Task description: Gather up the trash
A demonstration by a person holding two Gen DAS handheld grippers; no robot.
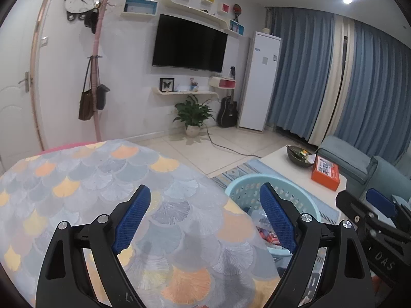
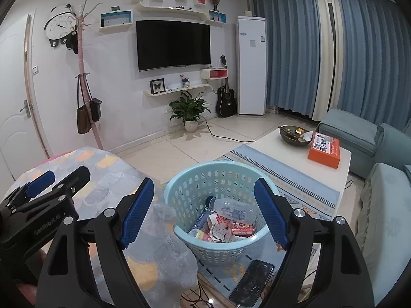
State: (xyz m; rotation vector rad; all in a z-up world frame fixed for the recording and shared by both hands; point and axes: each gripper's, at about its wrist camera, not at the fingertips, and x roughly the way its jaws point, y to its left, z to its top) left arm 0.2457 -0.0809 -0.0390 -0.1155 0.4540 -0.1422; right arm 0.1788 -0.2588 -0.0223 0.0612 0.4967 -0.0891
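A light blue plastic basket [image 2: 179, 187] stands on the floor rug beside a table with a fan-patterned cloth [image 1: 102, 179]. It holds a clear plastic bottle [image 2: 231, 209], wrappers and small cartons [image 2: 241, 229]. My right gripper [image 2: 203, 213] is open and empty above the basket's near rim. My left gripper [image 1: 205, 218] is open and empty above the cloth; the basket [image 1: 244, 187] shows to its right. Each gripper shows at the edge of the other's view, the left one [image 2: 38, 182] and the right one [image 1: 380, 202].
A phone [image 2: 253, 285] lies on the rug by the basket, with a cable. A white coffee table [image 2: 269, 148] carries an orange box [image 2: 325, 151] and a dark bowl [image 2: 294, 134]. Blue sofa [image 2: 385, 179] at right. TV, plant, guitar along the far wall.
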